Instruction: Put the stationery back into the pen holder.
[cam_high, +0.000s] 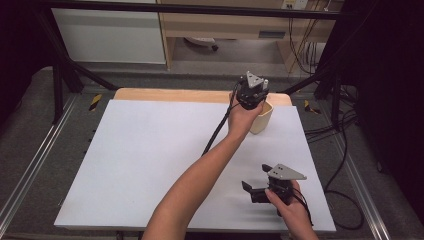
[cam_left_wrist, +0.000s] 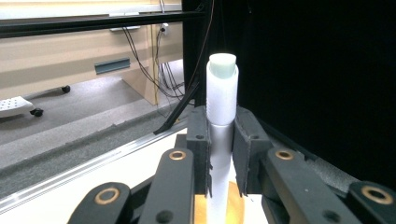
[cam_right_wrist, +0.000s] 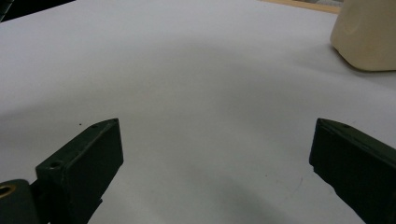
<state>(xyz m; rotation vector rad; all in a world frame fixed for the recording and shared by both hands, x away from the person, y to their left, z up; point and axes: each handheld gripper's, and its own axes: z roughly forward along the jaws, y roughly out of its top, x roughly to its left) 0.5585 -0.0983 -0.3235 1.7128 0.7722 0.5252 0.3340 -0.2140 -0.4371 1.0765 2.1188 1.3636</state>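
the left gripper (cam_left_wrist: 219, 154) is clamped on a white tube (cam_left_wrist: 222, 95), which stands upright in the middle of the left gripper view, its pale green tip on top. in the high view that gripper (cam_high: 251, 95) sits upper centre, over the cream cup (cam_high: 263, 119). the tube looks light, rigid and smooth, so it may slip; the grip low on the barrel seems sound. the right gripper (cam_high: 262, 191), lower right, gapes with nothing between its jaws.

You see a smooth, matt white plastic tube (cam_left_wrist: 222, 93), a cream matt cup (cam_high: 262, 117), matt white sheeting on the bench (cam_high: 150, 160) over pale wood, and matt black jaws.
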